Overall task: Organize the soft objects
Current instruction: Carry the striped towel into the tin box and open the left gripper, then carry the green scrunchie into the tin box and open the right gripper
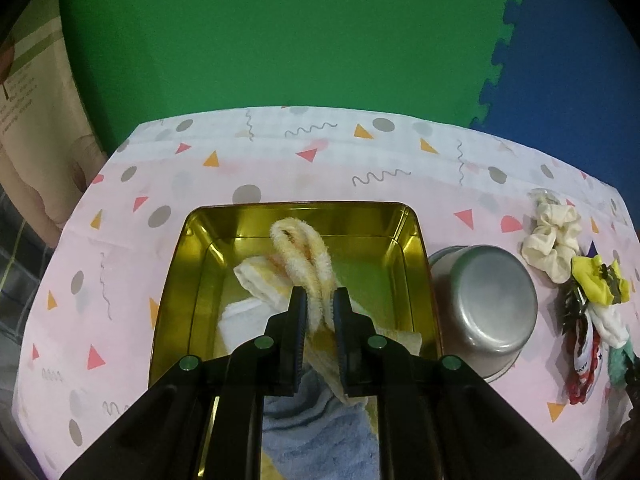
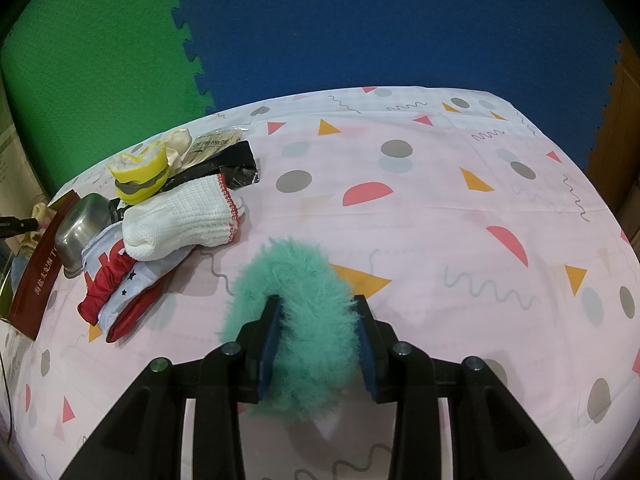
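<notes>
My left gripper is shut on a yellow-and-white fluffy cloth and holds it over the gold tin box. In the box lie a white folded cloth and a blue towel. My right gripper is shut on a teal fluffy scrunchie just above the patterned tablecloth. To its left lies a pile: a white knit glove, a red-and-white cloth and a yellow scrunchie.
An upturned steel bowl stands right of the box; it also shows in the right wrist view. A cream scrunchie and a black packet lie near the pile. Green and blue foam mats cover the floor behind.
</notes>
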The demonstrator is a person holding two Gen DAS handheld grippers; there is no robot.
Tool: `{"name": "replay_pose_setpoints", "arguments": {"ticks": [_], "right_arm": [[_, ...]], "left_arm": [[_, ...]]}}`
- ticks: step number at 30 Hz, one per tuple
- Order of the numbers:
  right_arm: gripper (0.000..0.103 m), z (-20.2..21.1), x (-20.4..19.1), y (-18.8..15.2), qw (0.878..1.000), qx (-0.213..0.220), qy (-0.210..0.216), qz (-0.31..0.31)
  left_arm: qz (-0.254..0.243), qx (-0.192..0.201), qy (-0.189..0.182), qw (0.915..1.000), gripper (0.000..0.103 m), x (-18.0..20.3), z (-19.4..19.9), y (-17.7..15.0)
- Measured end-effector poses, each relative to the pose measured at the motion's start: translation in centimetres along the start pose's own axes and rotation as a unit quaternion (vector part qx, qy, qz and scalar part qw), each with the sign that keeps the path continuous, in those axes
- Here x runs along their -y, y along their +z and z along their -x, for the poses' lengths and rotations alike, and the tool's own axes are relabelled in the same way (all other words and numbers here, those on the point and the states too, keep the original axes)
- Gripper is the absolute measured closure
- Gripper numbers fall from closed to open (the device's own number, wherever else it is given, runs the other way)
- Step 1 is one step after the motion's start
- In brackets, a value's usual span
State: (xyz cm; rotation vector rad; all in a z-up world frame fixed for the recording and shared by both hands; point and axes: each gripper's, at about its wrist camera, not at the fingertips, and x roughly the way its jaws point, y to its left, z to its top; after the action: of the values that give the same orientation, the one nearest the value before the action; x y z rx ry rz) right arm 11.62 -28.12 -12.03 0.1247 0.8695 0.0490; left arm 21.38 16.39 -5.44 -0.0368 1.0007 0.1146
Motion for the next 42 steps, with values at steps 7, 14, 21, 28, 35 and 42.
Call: {"name": "replay_pose_setpoints", "arguments": {"ticks": [7,14,21,28,35,42], "right_arm": [[0.068,0.0,0.0,0.0,1.0,0.0,0.0,0.0],[0.068,0.0,-0.1,-0.1,1.0,0.0,-0.005,0.004],[0.068,-0.1,-0.6,0.0,1.0,-0.001,-0.014,0.013],[0.068,0.0,-0.6,0.0,1.0,-0.001,-0.018,0.017],[0.083,0.6,-1.0,-0.1,1.0,0.008,-0.015,0.025],[0.084,1.6,-1.8,-0.1,1.0,0.015,-0.008,0.021]], "left_arm": [[-0.006,0.006,-0.009,0.9999,0.07,0.2,0.9,-0.5],[-0.025,0.026,-0.009,0.9993,0.052,1.2,3.0,-1.6],[-0.042,0.056,0.01,0.9975,0.039,1.7,5.7,-4.1],[-0.027,0.084,0.042,0.9952,0.033,1.1,7.8,-6.8],[-0.006,0.087,0.05,0.9949,0.032,0.1,8.1,-8.9],[-0.001,0.091,0.054,0.9943,0.029,-0.1,8.4,-9.7]]}}
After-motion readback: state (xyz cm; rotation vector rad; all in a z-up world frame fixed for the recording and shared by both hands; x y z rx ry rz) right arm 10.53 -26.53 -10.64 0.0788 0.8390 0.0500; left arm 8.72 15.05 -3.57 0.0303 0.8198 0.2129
